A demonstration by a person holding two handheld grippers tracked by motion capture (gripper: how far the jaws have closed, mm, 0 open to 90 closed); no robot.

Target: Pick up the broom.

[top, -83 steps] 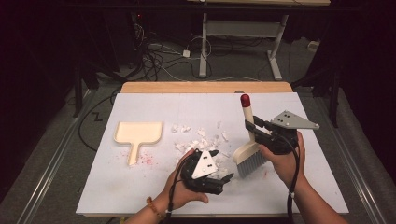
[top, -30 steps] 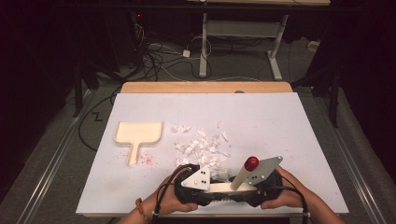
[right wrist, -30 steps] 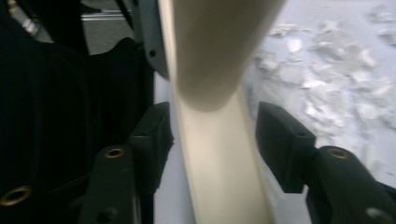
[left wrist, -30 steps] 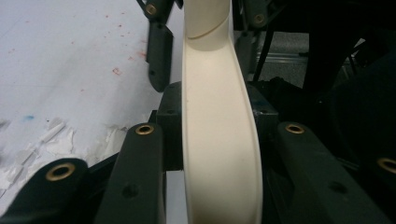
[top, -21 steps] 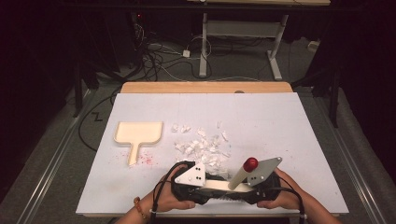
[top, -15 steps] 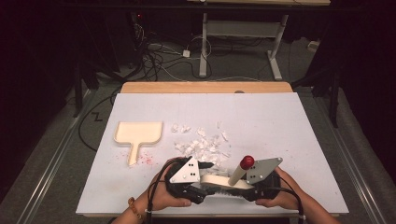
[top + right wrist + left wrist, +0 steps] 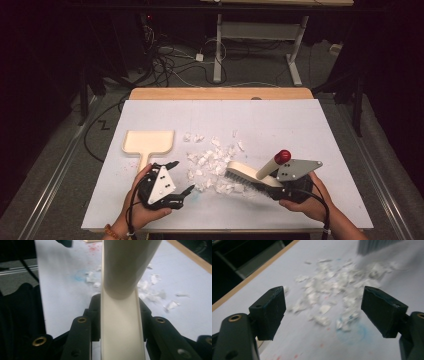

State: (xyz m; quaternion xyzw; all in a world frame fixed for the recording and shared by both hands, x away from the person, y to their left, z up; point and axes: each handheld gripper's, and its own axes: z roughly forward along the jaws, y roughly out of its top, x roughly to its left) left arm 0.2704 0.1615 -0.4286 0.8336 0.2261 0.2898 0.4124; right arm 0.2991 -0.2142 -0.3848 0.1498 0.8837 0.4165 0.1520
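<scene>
R hand-held gripper (image 7: 272,190) pinched brush (image 7: 252,179) at paper scraps (image 7: 212,165); L hand-held gripper (image 7: 176,177) spread wide, empty, near dustpan (image 7: 148,143) on desk (image 7: 300,130).

The right gripper (image 7: 120,322) has both black jaws pressed against the flat cream brush body (image 7: 122,335); the round brush handle (image 7: 127,267) rises ahead, blocking the middle; white paper scraps (image 7: 152,290) lie scattered on the pale table (image 7: 62,295) beyond, with a faint blue stain (image 7: 80,275)

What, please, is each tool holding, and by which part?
The right tool clamps the brush by the end of its cream back; the left tool is open, holding nothing.
</scene>
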